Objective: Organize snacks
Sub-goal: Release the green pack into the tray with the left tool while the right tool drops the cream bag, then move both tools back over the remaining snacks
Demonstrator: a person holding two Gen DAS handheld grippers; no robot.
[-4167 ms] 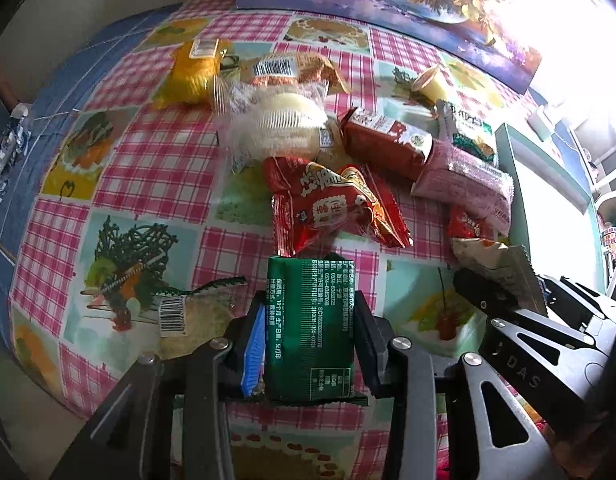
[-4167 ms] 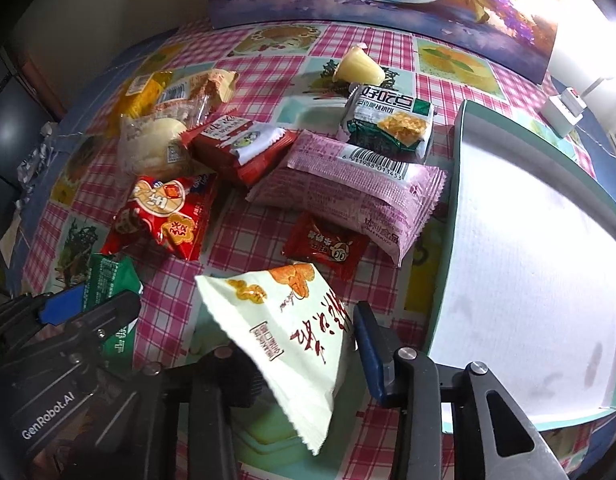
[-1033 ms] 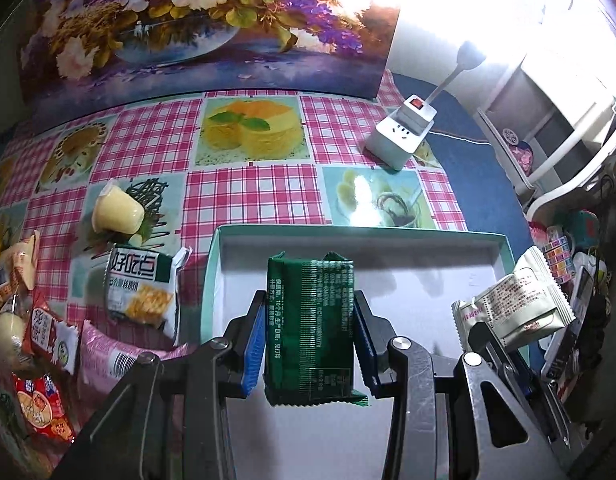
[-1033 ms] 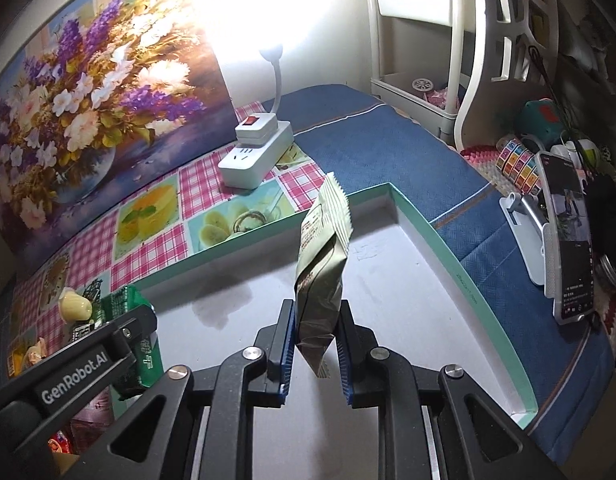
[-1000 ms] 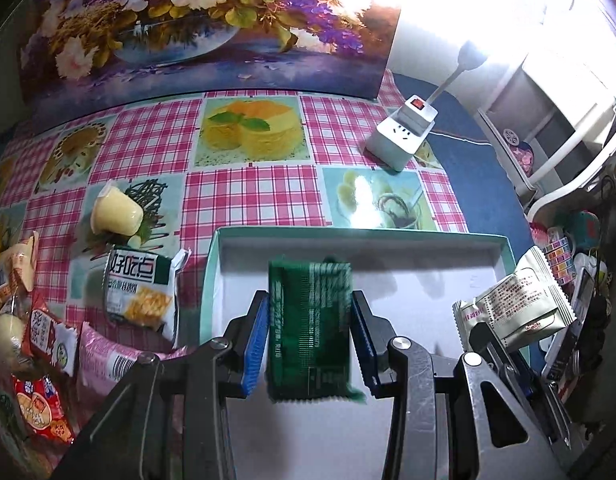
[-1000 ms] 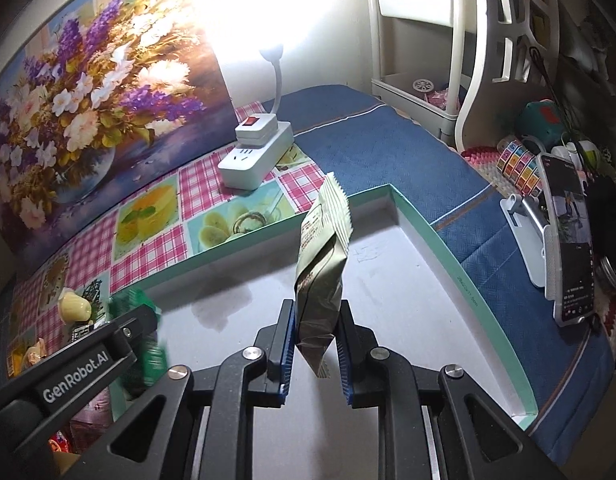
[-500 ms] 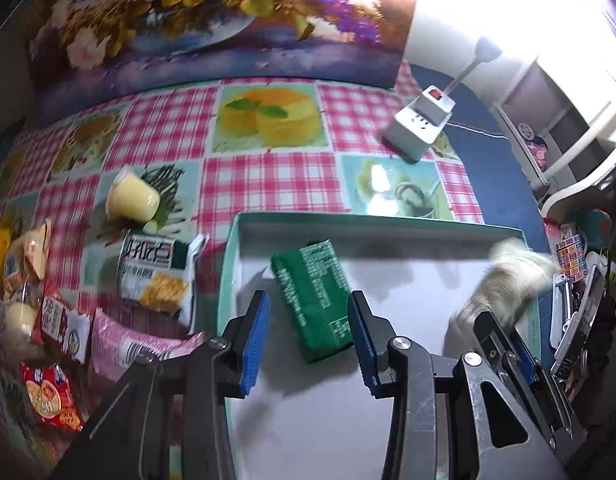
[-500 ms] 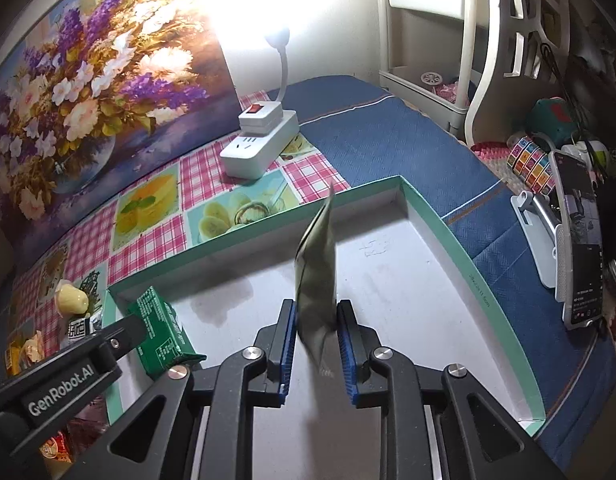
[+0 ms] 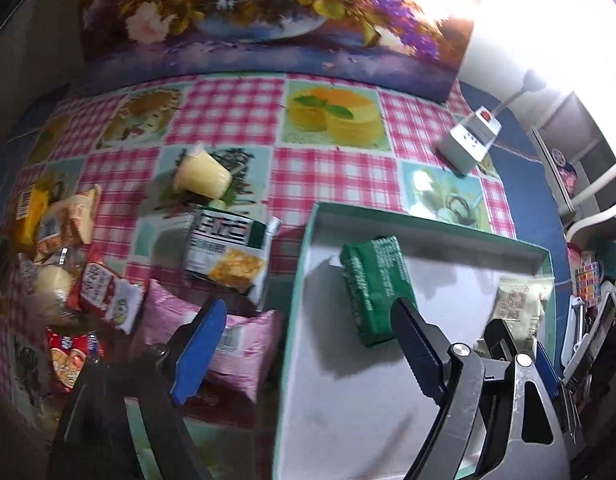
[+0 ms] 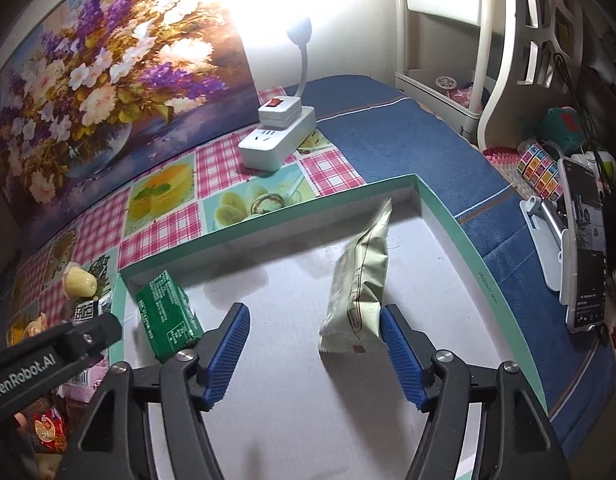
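A green snack packet [image 9: 374,288] lies in the teal-rimmed tray [image 9: 428,226] near its far left corner; it also shows in the right wrist view [image 10: 167,316]. A pale beige packet [image 10: 360,284] lies inside the tray [image 10: 480,264] near its right side, also seen in the left wrist view [image 9: 520,306]. My left gripper [image 9: 308,354] is open and empty above the tray's left edge. My right gripper [image 10: 314,350] is open and empty, the beige packet against its right finger.
Left of the tray, on the checked cloth, lie a pink packet [image 9: 235,344], a green-white cracker packet [image 9: 227,252], a yellow jelly cup [image 9: 201,178], red packets [image 9: 103,294] and others. A white power strip [image 9: 470,144] and a phone on a stand [image 10: 584,248] stand nearby.
Both grippers opened. The green packet dropped from the left gripper and the beige packet from the right gripper into the tray. The left gripper shifted left.
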